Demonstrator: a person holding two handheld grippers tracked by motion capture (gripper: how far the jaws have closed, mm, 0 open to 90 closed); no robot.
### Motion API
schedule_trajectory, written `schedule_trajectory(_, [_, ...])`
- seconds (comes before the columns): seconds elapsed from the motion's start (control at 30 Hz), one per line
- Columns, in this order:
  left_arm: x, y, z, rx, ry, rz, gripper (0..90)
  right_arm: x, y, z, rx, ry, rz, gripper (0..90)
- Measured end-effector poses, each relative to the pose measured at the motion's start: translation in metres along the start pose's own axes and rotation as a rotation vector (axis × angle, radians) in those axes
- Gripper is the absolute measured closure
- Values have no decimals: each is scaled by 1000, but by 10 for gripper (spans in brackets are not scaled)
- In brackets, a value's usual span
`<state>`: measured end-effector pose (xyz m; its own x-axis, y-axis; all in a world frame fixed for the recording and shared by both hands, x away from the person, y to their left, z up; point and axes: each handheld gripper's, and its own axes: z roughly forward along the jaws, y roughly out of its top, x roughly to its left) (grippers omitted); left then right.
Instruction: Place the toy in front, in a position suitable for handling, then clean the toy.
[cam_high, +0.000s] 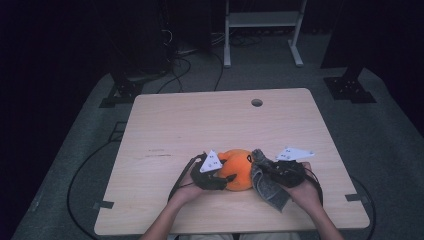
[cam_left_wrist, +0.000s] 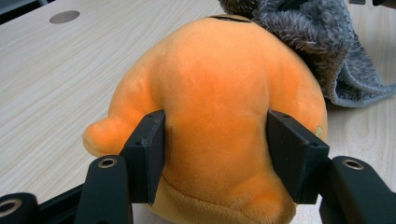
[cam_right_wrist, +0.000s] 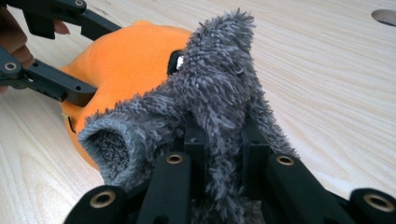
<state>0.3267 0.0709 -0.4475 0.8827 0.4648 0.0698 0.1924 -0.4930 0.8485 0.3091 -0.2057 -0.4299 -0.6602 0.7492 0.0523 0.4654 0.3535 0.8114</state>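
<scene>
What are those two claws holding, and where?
Left claw squeezes the orange plush toy by its sides; right claw pinches a fold of the grey fluffy cloth.

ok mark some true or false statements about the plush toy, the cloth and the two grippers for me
1. The left gripper is clamped on the orange plush toy. True.
2. The right gripper is open with nothing between its jaws. False: it is shut on the grey fuzzy cloth.
3. The grey fuzzy cloth touches the orange plush toy. True.
4. The orange plush toy is held high above the wooden table. False: it rests on the tabletop near the person's edge.
5. The round hole in the table lies under the toy. False: it is near the far edge, uncovered.
</scene>
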Motion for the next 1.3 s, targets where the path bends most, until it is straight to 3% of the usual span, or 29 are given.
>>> schedule_trajectory(0.27, [2, 1, 0, 5, -7, 2, 400, 6, 6, -9, -39, 26, -6, 764])
schedule_trajectory(0.33, [2, 1, 0, 8, -5, 5, 398, 17, 10, -11, -48, 39, -41, 764])
schedule_trajectory(0.43, [1, 1, 0, 11, -4, 10, 398, 22, 9, -9, -35, 30, -69, 764])
schedule_trajectory(0.6, [2, 0, -1, 5, -6, 3, 397, 18, 10, -7, -40, 42, -50, 764])
schedule_trajectory(0.97, [-1, 0, -2, 11, 10, 7, 397, 21, 12, -4, -43, 39, -59, 762])
schedule_trajectory(1.17, [0, -1, -2, 8, -3, 2, 393, 19, 11, 3, -29, 45, -50, 762])
schedule_trajectory(1.23, [0, 0, -3, 0, -12, 0, 385, 18, 10, 3, -26, 44, -51, 762])
schedule_trajectory(1.3, [2, 8, -11, -23, -21, -19, 262, 19, 7, 3, -17, 39, -56, 763])
